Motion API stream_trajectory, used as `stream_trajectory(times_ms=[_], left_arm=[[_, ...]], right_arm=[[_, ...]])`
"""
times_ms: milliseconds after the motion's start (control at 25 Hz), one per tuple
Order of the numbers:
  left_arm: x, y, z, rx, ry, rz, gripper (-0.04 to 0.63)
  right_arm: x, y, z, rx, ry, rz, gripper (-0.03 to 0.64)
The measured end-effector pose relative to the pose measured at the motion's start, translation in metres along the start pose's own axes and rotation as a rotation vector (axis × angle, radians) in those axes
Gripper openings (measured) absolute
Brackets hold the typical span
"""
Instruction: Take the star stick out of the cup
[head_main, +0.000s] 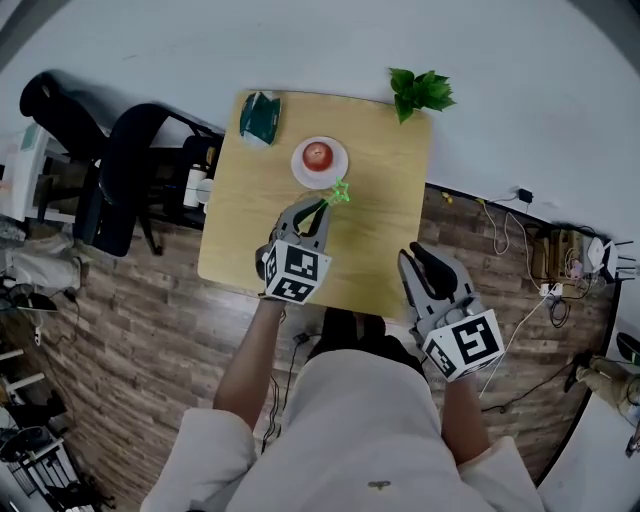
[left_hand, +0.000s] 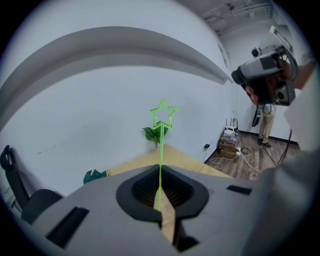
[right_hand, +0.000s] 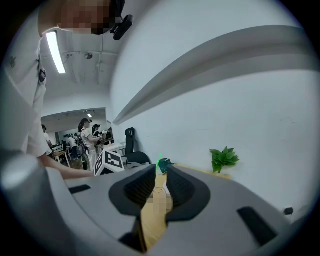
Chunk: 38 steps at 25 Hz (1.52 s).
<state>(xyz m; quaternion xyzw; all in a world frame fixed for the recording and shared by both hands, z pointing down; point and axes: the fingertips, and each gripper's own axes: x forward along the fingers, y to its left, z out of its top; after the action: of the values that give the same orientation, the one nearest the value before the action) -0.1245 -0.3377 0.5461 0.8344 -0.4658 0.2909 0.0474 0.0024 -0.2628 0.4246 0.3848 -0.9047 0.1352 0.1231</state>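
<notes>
Head view: found the left gripper (head_main: 318, 212) held above the desk (head_main: 380, 235), jaws clenched on the thin green star stick (head_main: 336, 194), star end poking out just beside the plate (head_main: 297, 168) with its apple (head_main: 317, 155). Saw no cup around the stick. Took the teal thing (head_main: 260, 115) at the desk's far corner, well apart, for the cup, though could not be sure. Found the right gripper (head_main: 414, 258) by the desk's near edge, released and carrying nothing.

Left gripper view: confirmed jaws pressed together on the stick's lower part (left_hand: 160, 170), star upright and free in the air above, desk and teal thing (left_hand: 94, 176) lying beyond.

Right gripper view: showed jaws parted, only bare desk (right_hand: 150, 231) between them.

Judged the pulling-out as done, with the stick clear of any container. Left, at most, setting it down somewhere.
</notes>
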Motion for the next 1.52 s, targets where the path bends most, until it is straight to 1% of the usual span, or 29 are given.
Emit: stream_trajectory(times_ms=[200, 440, 600, 760, 880, 1160, 1320, 1520], left_arm=[[-0.027, -0.005, 0.022, -0.037, -0.05, 0.053, 0.014], [-0.069, -0.024, 0.049, -0.09, -0.107, 0.107, 0.014], [-0.102, -0.046, 0.067, -0.127, -0.149, 0.138, 0.014], [-0.132, -0.076, 0.078, -0.173, -0.178, 0.156, 0.014], [-0.151, -0.1, 0.082, -0.21, -0.198, 0.161, 0.014], [-0.183, -0.152, 0.104, -0.275, -0.286, 0.149, 0.014], [-0.197, -0.169, 0.115, -0.293, -0.324, 0.143, 0.014], [-0.211, -0.184, 0.127, -0.3, -0.348, 0.146, 0.014]], right_arm=[[-0.021, 0.004, 0.008, -0.023, -0.032, 0.039, 0.067], [-0.052, 0.013, 0.015, -0.054, -0.071, 0.092, 0.065], [-0.078, 0.019, 0.018, -0.073, -0.095, 0.128, 0.063], [-0.105, 0.024, 0.018, -0.084, -0.12, 0.161, 0.044], [-0.121, 0.029, 0.016, -0.094, -0.13, 0.184, 0.043], [-0.151, 0.037, 0.004, -0.113, -0.138, 0.23, 0.031], [-0.158, 0.042, 0.001, -0.116, -0.144, 0.243, 0.025], [-0.167, 0.043, 0.003, -0.118, -0.157, 0.255, 0.017]])
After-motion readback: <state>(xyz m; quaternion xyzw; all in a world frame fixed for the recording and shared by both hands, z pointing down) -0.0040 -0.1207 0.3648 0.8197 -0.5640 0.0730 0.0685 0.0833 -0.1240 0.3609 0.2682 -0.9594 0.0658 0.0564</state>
